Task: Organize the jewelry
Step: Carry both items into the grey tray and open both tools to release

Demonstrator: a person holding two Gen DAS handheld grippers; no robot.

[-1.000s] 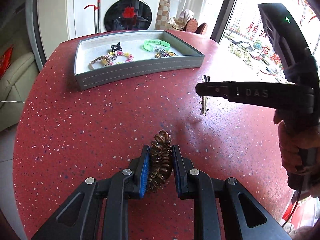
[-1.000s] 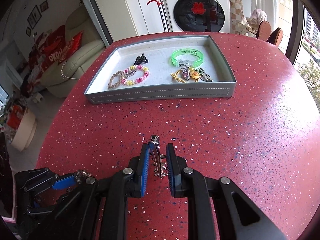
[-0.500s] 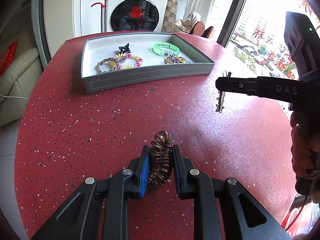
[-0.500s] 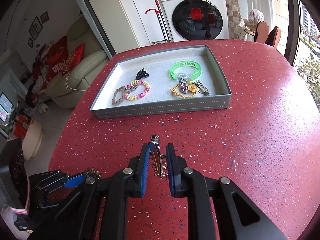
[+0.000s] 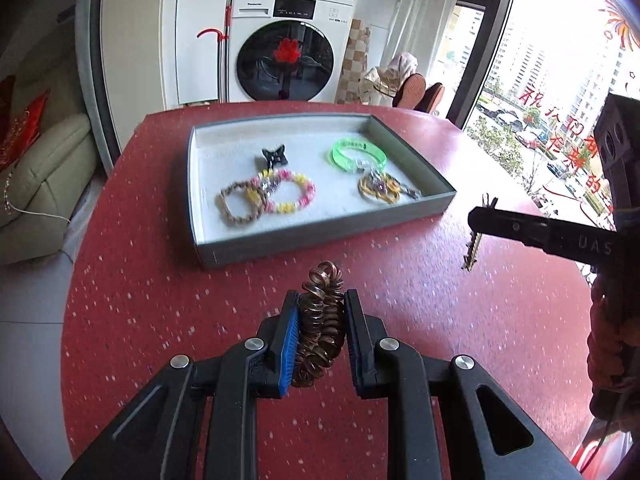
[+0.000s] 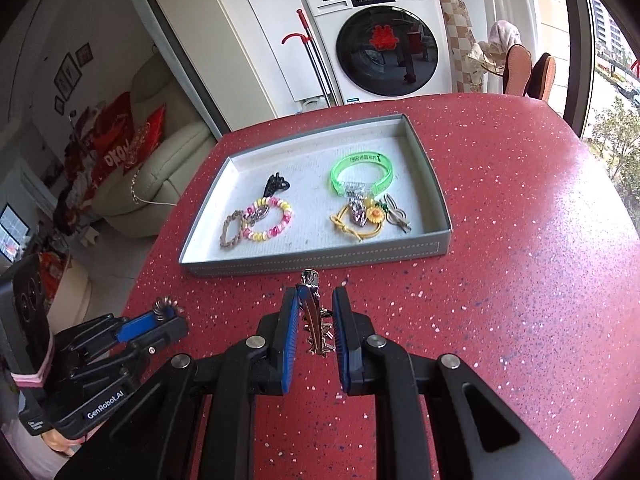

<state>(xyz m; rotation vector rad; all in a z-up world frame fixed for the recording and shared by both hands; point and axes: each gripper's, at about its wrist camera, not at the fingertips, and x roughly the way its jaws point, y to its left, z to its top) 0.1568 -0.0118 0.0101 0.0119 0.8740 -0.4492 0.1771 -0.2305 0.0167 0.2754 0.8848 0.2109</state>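
Note:
My left gripper is shut on a brown spiral hair tie, held above the red table just short of the grey tray. It also shows in the right wrist view. My right gripper is shut on a metal toothed hair clip, also near the tray's front wall; the clip hangs from it in the left wrist view. The tray holds a green bracelet, a pink and yellow bead bracelet, a braided band, a black clip and yellow pieces.
The red speckled round table drops off at left and right. A washing machine stands behind it, a cream sofa at left, chairs and a window at right.
Both grippers have risen and moved forward toward the tray, each still holding its piece. The tray looks larger and closer in both views.

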